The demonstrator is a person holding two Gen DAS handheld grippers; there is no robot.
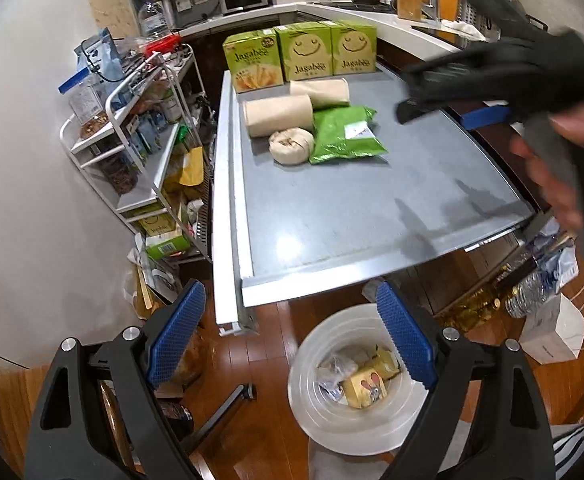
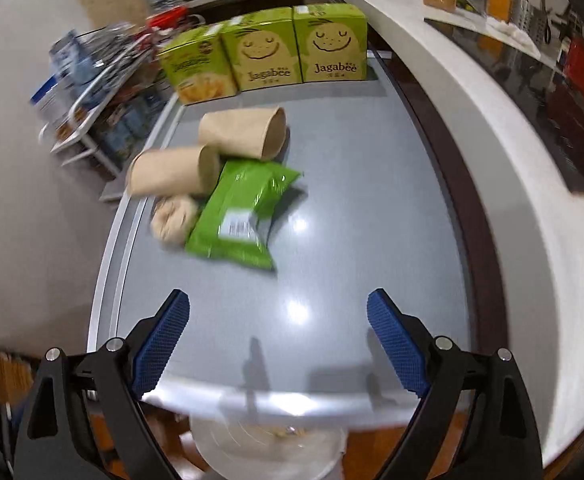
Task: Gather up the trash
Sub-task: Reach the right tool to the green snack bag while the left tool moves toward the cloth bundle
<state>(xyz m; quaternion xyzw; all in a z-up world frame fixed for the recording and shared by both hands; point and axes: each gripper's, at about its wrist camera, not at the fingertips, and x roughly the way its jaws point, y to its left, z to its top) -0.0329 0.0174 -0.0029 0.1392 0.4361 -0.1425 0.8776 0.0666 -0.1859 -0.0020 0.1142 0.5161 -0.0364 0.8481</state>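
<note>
Left tongs [image 1: 292, 336]: apart, empty, above bin [image 1: 355, 372] | Right tongs [image 2: 279, 340]: apart, empty, over tabletop [image 2: 351, 208] | Trash: wrappers in floor bin | Tabletop: green packet [image 2: 244, 216], two paper rolls [image 2: 208, 152], three Jagabee boxes [image 2: 264, 56]

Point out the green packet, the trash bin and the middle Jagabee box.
green packet [image 2: 239, 216]: right wrist view, its white label.
trash bin [image 1: 311, 412]: left wrist view, inner wall.
middle Jagabee box [image 1: 305, 54]: left wrist view, front face.

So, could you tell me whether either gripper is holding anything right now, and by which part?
Nothing is held: the left gripper and right gripper both stand open and empty.
</note>
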